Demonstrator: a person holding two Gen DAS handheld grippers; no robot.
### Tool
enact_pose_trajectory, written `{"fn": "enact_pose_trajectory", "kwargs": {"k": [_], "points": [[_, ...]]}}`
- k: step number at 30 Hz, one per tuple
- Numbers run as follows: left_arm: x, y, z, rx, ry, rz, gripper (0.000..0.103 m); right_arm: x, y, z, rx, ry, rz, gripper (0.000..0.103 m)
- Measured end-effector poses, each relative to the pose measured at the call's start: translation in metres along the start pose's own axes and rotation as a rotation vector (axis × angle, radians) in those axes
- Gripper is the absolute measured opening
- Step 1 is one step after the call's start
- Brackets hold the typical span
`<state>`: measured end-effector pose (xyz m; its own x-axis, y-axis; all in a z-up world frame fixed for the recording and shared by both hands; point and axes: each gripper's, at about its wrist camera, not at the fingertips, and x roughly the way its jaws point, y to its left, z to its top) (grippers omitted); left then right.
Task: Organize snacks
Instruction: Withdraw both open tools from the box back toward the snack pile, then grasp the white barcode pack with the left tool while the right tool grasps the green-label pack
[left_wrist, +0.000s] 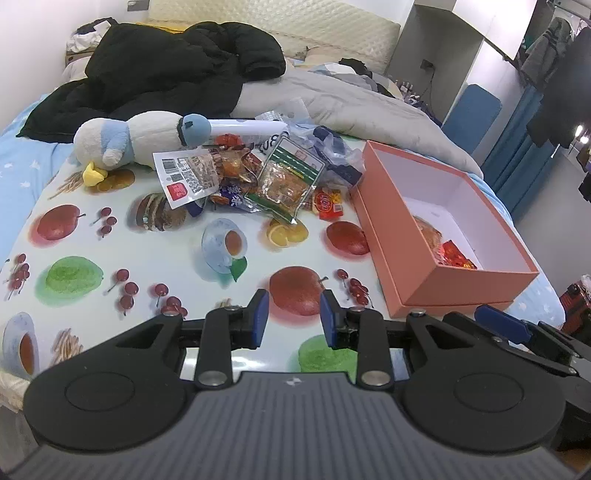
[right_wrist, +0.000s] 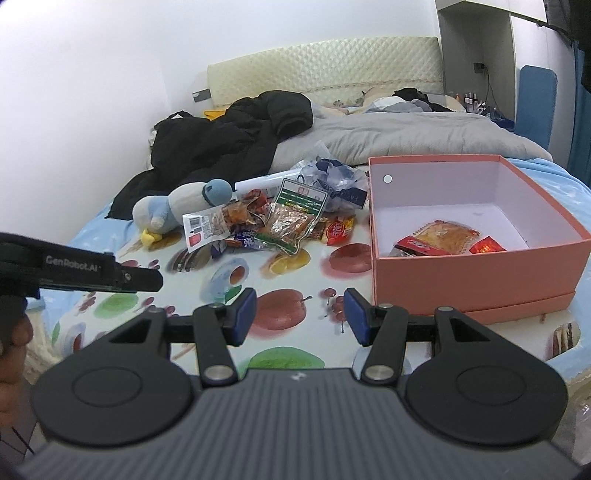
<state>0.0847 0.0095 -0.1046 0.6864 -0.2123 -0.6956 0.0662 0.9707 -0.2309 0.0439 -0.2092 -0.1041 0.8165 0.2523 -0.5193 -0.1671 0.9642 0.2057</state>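
Observation:
A heap of snack packets (left_wrist: 255, 173) (right_wrist: 273, 221) lies on the fruit-print cloth (left_wrist: 155, 258) (right_wrist: 280, 269); a green-topped bag (left_wrist: 286, 181) (right_wrist: 293, 218) sits in front, a white-labelled bag (left_wrist: 188, 175) (right_wrist: 205, 229) to its left. An open pink box (left_wrist: 406, 258) (right_wrist: 461, 269) stands to the right with a few packets (left_wrist: 443, 247) (right_wrist: 439, 238) inside. My left gripper (left_wrist: 291, 317) hovers open over the cloth's near part, nothing between its pads. My right gripper (right_wrist: 300, 315) is open too, empty, left of the box's near corner.
A plush penguin (left_wrist: 136, 138) (right_wrist: 181, 206) lies left of the heap. Behind are a black jacket (left_wrist: 166, 70) (right_wrist: 229, 136), a grey duvet (left_wrist: 351, 103) (right_wrist: 406, 136) and crumpled plastic bags (left_wrist: 328, 147) (right_wrist: 332, 181). The left gripper's body (right_wrist: 85, 269) reaches into the right wrist view.

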Motion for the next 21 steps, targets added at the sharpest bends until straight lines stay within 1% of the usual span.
{"fn": "enact_pose_trajectory", "kwargs": {"k": [2, 6, 11, 17, 19, 21], "points": [[0.007, 0.005, 0.003, -0.003, 0.005, 0.004, 0.035, 0.005, 0.001, 0.001, 0.001, -0.002, 0.005, 0.055], [0.020, 0.013, 0.009, -0.007, 0.007, 0.020, 0.042, 0.022, 0.006, 0.004, -0.002, 0.005, 0.017, 0.055], [0.046, 0.031, 0.016, -0.022, 0.014, 0.057, 0.043, 0.048, 0.014, 0.008, -0.026, 0.019, 0.055, 0.055], [0.083, 0.057, 0.024, -0.073, 0.013, 0.083, 0.044, 0.088, 0.020, 0.011, -0.045, 0.043, 0.087, 0.055], [0.094, 0.066, 0.026, -0.092, 0.013, 0.102, 0.047, 0.102, 0.021, 0.012, -0.058, 0.052, 0.089, 0.055], [0.105, 0.076, 0.028, -0.112, 0.009, 0.114, 0.053, 0.116, 0.020, 0.012, -0.058, 0.065, 0.091, 0.055]]}}
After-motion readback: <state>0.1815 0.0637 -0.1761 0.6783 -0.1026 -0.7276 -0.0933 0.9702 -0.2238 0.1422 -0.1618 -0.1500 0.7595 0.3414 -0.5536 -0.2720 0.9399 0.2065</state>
